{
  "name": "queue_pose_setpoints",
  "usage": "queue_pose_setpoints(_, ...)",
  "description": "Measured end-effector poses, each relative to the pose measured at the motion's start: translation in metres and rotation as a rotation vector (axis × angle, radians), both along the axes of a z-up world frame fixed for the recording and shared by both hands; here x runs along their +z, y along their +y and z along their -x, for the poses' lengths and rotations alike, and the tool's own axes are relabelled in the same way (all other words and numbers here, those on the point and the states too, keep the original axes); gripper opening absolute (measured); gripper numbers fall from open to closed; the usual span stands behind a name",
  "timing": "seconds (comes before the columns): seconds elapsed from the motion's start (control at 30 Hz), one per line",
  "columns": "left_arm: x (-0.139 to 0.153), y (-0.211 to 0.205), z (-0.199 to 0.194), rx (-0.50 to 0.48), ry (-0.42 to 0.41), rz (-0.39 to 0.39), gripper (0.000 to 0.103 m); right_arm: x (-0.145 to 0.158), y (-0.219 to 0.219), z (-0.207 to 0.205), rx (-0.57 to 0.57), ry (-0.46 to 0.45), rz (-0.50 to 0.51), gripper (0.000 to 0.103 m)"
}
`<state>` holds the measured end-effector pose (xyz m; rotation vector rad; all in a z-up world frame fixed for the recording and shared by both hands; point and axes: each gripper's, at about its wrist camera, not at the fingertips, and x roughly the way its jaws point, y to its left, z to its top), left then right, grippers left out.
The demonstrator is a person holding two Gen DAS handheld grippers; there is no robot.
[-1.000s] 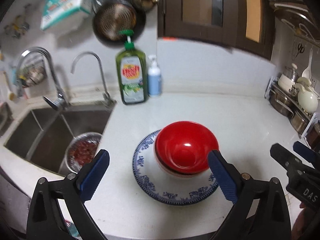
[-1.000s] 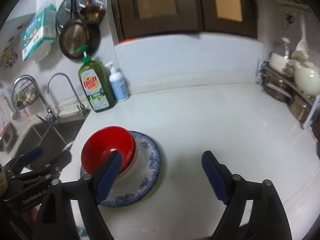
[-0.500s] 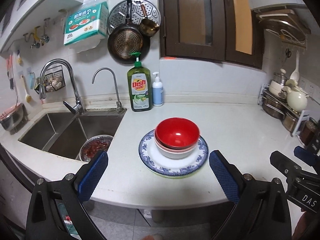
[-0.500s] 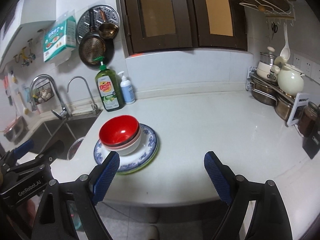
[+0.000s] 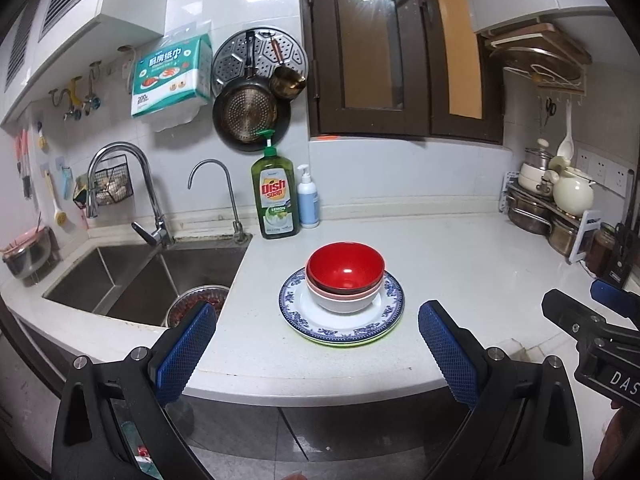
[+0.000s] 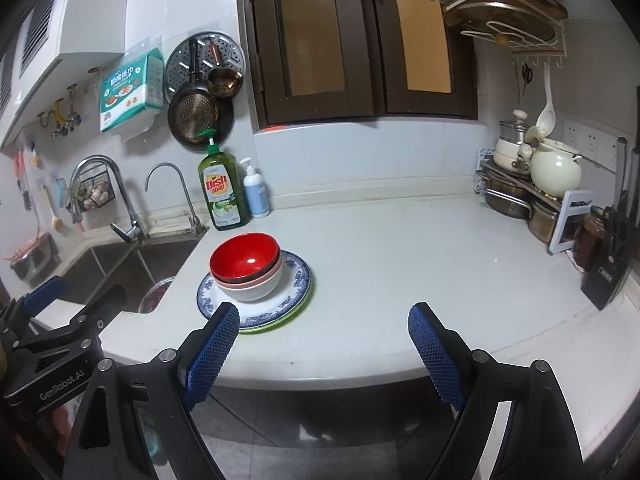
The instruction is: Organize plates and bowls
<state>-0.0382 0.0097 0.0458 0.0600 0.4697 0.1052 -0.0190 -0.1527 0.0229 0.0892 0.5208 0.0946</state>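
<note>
A red bowl (image 5: 345, 267) is nested in a pink bowl and a white bowl (image 5: 344, 302), all stacked on a blue-patterned plate (image 5: 316, 326) that lies over a green-rimmed plate on the white counter. The same stack, red bowl (image 6: 244, 258) on blue-patterned plate (image 6: 294, 280), appears at centre left in the right wrist view. My left gripper (image 5: 316, 346) is open and empty, held back off the counter's front edge. Beside it my right gripper (image 6: 322, 344) is also open and empty, to the right of the stack.
A steel sink (image 5: 120, 276) with a strainer of red food (image 5: 192, 304) lies left of the stack. Dish soap bottle (image 5: 275, 196) and pump bottle (image 5: 308, 198) stand at the back wall. A pot rack (image 5: 556, 208) and knife block (image 6: 612, 248) fill the right corner.
Both grippers have pulled back and up from the stack, which now looks smaller and farther away. The counter's front edge and the floor have come into view.
</note>
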Motion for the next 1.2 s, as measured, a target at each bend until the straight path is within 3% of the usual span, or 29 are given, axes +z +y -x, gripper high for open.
queue_pose_setpoints(0.37,0.000,-0.002,0.012,-0.042,0.006,0.005,0.103,0.002,-0.003,0.025,-0.046,-0.016,0.011,0.087)
queue_pose_setpoints(1.2,0.007,0.003,0.028,-0.024,-0.024,-0.020,0.103,0.007,0.003,0.040,-0.038,-0.031,0.012,0.087)
